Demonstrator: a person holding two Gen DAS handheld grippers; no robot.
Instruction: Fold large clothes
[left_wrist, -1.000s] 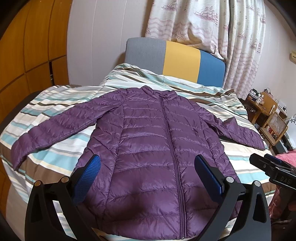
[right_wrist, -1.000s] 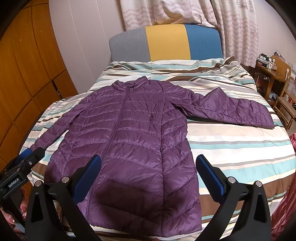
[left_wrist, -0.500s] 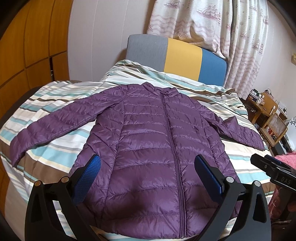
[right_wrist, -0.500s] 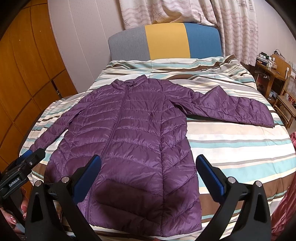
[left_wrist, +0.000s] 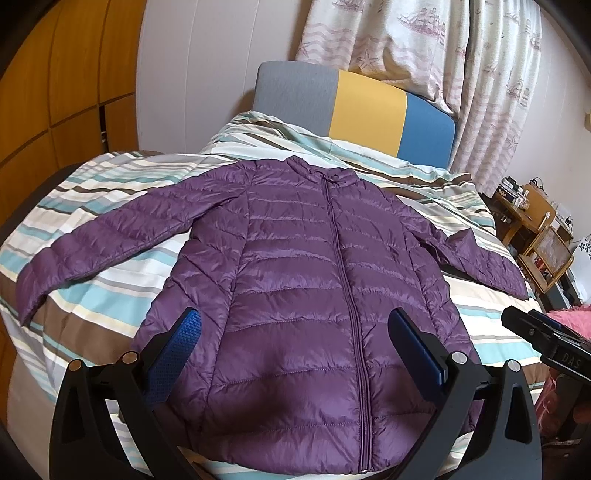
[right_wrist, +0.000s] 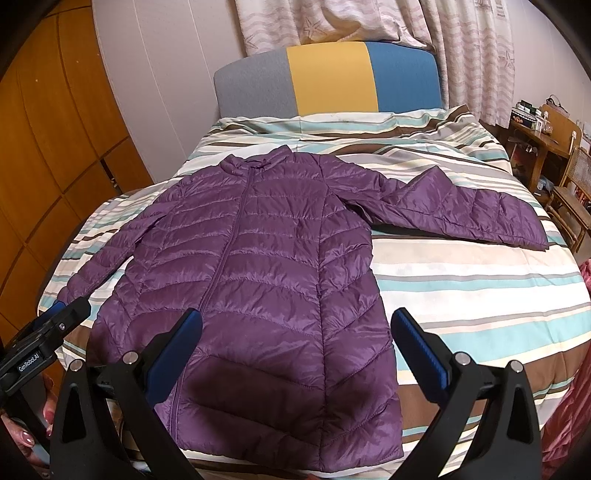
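Observation:
A purple quilted puffer jacket (left_wrist: 306, 280) lies flat and zipped on a striped bed (left_wrist: 122, 273), collar toward the headboard, both sleeves spread out to the sides. It also shows in the right wrist view (right_wrist: 258, 277). My left gripper (left_wrist: 295, 332) is open and empty, held above the jacket's hem. My right gripper (right_wrist: 295, 332) is open and empty, above the hem's right half. Each gripper's tip shows at the edge of the other's view.
A grey, yellow and blue headboard (left_wrist: 354, 107) stands at the far end under patterned curtains (left_wrist: 424, 48). Wooden wardrobe doors (left_wrist: 55, 92) line the left. A wooden side table (right_wrist: 539, 136) and chair (right_wrist: 572, 199) stand on the right.
Both grippers have shifted slightly forward and up over the jacket; the jacket has not moved and both stay open.

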